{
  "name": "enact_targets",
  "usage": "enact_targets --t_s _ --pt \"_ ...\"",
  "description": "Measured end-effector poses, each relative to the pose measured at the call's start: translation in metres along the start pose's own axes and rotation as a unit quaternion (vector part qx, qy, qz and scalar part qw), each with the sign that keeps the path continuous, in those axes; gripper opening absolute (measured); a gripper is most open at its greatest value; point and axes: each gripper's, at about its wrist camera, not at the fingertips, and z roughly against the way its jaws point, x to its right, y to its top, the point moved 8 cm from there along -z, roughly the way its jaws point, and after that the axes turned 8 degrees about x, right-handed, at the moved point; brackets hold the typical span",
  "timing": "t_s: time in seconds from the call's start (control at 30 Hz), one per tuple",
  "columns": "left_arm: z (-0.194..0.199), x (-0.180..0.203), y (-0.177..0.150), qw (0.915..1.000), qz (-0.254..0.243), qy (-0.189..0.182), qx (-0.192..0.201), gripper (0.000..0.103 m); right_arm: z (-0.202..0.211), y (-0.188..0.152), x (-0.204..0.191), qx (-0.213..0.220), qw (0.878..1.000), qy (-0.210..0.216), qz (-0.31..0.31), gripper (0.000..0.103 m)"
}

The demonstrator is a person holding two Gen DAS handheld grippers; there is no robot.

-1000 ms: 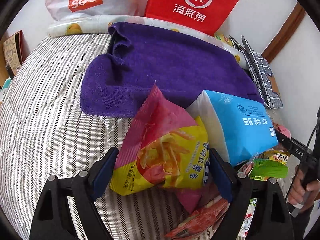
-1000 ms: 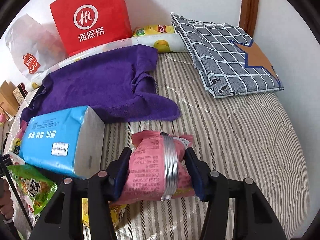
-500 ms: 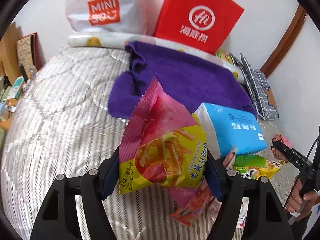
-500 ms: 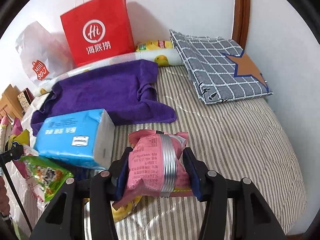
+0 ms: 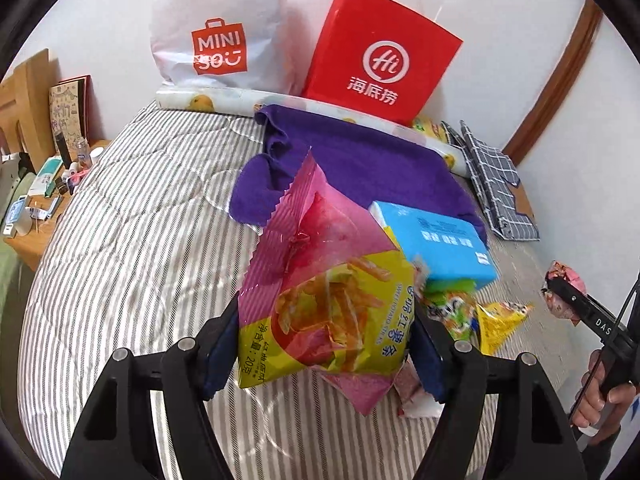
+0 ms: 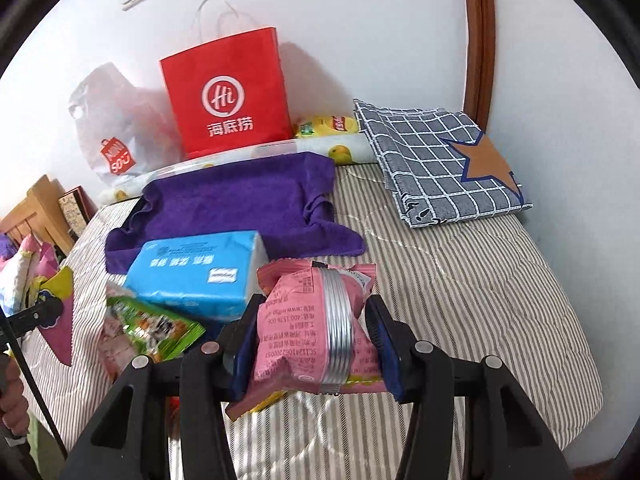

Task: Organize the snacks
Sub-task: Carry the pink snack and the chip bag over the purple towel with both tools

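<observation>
My left gripper is shut on a pink and yellow snack bag, lifted above the striped bed. My right gripper is shut on a pink snack packet with a silver band, also raised off the bed. In the left wrist view the right gripper shows at the far right edge with its pink packet. A green snack bag and a yellow one lie beside a blue tissue pack.
A purple towel is spread mid-bed. A red paper bag and a white plastic bag stand against the wall. A checked grey cloth lies at the right. A cluttered wooden nightstand sits left.
Both grippers have risen and pulled back with their snacks, so more of the bed and wall shows. The left jaws closed in on the pink and yellow bag.
</observation>
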Motion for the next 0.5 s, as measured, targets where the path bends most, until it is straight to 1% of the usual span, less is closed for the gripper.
enact_targets --t_s 0.17,0.3,0.4,0.5 --pt "0.011 0.016 -0.007 0.9999 -0.013 -0.005 0.001 0.073 0.009 -0.003 -0.018 0.005 1.0 0.011 0.018 0.049" --pt "0.016 0.033 -0.009 0.9996 -0.02 -0.018 0.0 0.074 0.013 -0.005 -0.037 0.001 0.999 0.031 0.036 0.049" --pt "0.017 0.045 -0.009 0.9994 -0.028 -0.02 -0.002 0.074 0.014 -0.005 -0.05 0.003 0.998 0.047 0.04 0.049" --pt "0.017 0.055 -0.005 0.9991 -0.035 -0.023 -0.003 0.074 0.013 -0.004 -0.059 0.006 0.998 0.05 0.045 0.049"
